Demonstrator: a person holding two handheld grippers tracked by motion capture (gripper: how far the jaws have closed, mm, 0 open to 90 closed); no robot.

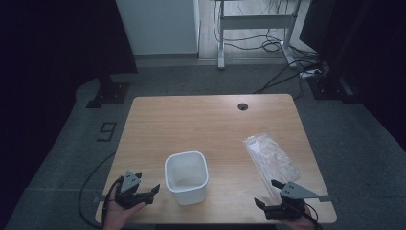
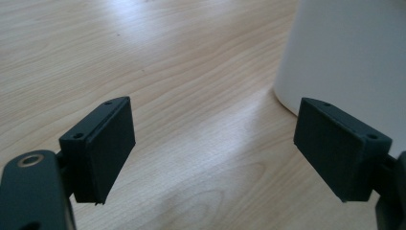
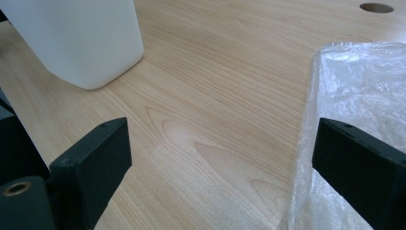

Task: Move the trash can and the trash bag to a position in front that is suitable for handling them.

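A white square tub (image 1: 186,176) stands open and upright near the front middle of the wooden table (image 1: 201,120). A clear crumpled plastic bag (image 1: 270,158) lies flat to its right. My left gripper (image 1: 147,194) rests at the front left corner, open, jaws wide apart over bare wood, just left of the tub (image 2: 344,52). At the front right, my right gripper (image 1: 268,194) is open too, with the near end of the bag (image 3: 359,91) beside its right jaw and the tub (image 3: 76,38) farther off to the left. Nothing is between either pair of jaws.
A round cable hole (image 1: 242,106) sits near the table's far edge. Beyond the table stand a metal desk frame (image 1: 253,21) and loose cables (image 1: 282,48) on the floor. Dark stands flank both sides.
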